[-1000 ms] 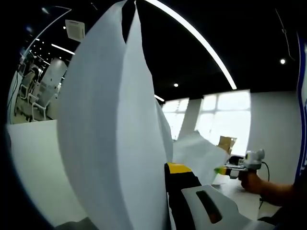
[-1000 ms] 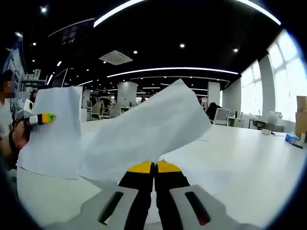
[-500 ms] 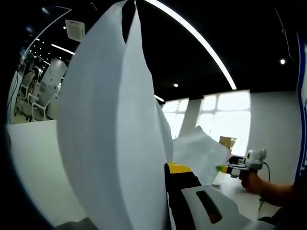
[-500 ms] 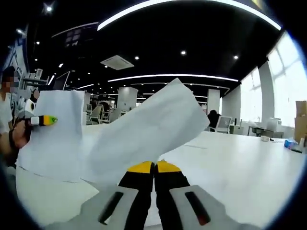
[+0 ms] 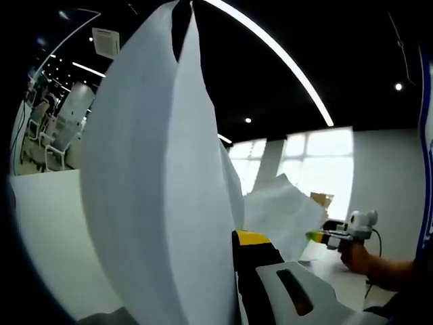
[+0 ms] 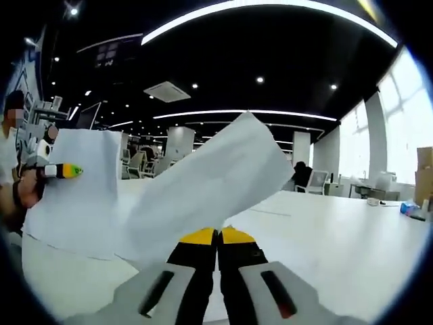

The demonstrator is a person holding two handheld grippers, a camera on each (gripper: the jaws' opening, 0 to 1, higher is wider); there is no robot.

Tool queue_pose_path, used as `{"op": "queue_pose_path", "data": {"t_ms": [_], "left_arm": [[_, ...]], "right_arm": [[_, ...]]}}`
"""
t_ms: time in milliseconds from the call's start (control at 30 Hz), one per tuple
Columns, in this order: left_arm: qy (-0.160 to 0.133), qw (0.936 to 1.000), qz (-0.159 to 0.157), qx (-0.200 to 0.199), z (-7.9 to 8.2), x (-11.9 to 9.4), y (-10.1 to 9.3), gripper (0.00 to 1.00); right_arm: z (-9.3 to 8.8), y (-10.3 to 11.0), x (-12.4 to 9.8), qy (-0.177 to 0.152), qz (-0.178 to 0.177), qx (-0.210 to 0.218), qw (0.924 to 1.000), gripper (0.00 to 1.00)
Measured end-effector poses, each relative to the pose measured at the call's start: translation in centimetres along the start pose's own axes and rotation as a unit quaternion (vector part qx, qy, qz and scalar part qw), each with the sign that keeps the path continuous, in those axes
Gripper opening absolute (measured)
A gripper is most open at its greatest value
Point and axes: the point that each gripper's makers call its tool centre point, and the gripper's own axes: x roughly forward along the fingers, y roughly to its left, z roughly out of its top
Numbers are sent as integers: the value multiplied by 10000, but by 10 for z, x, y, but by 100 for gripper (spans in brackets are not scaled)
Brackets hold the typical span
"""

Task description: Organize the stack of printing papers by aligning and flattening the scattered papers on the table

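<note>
Right gripper [image 6: 218, 233] first: in the right gripper view its two yellow-tipped jaws are pressed tight together, pinching the near edge of a white sheet of paper [image 6: 210, 186]. That sheet lifts off the white tabletop [image 6: 338, 250] and fans upward and away from the jaws, its far corner high against the dark ceiling.

Over at the left edge of that view comes the left gripper [image 6: 67, 170], its yellow-and-green tip clamped on the upper left corner of a second sheet [image 6: 74, 196], which hangs upright with its bottom edge just above the tabletop. A hand [image 6: 24, 193] grips that tool.

Switch to the left gripper view: a big curved sheet stands right against the camera, bowed and upright, hiding the left jaw. The right jaw, black with a yellow tip, sits touching the paper's edge. The grip is closed on the sheet.

Farther right in that view, the other gripper holds its crumpled-looking sheet up in the air above the tabletop's far side.

The room: an open office, black ceiling [image 6: 270, 47], long curved light strips [image 6: 270, 7], round spotlights, bright windows [image 6: 413, 128] along the right side, desks and chairs beyond the tabletop's far edge.
</note>
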Motion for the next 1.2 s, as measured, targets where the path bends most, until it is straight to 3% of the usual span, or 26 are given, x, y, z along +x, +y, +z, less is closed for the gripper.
{"op": "queue_pose_path", "data": {"t_ms": [1200], "left_arm": [[13,10000,15,4,-2,0,-2,6]], "right_arm": [[15,4,-4,-345,-4,-355,9988,0]]}}
